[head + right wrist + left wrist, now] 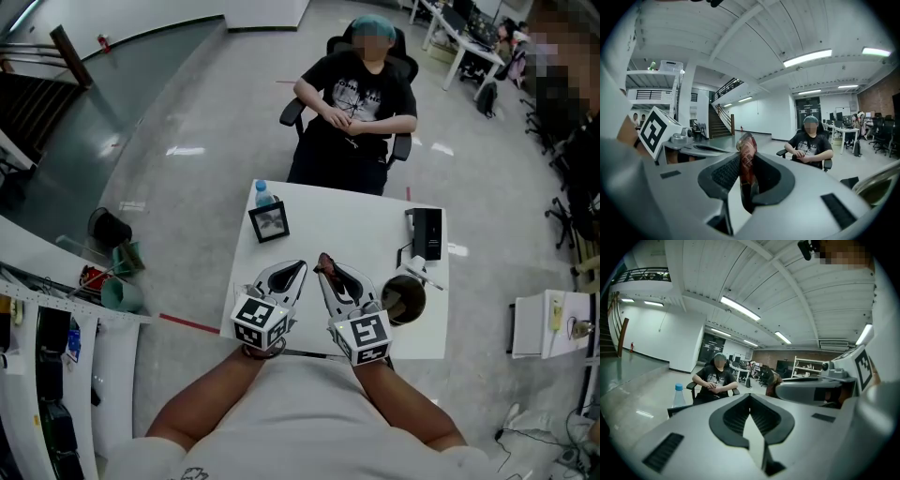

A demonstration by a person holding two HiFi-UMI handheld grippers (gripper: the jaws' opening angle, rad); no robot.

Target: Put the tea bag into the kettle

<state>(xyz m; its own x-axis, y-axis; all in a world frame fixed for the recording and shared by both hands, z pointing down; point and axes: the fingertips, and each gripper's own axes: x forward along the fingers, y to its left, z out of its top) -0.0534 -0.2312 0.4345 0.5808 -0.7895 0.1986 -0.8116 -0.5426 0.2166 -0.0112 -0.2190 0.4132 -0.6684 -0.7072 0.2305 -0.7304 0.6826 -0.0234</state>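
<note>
Two grippers hover over the near edge of one white bench point(356, 234). The right gripper point(328, 270) is clamped on a single reddish tea bag point(748, 154), which stands upright between its partly parted jaws, left of the one open kettle point(421, 305). The left gripper point(298, 267) is closed and empty. Farther back stand one bottle point(263, 193), one picture frame point(269, 221) and one black box point(427, 232); one seated person point(354, 103) faces the bench.
</note>
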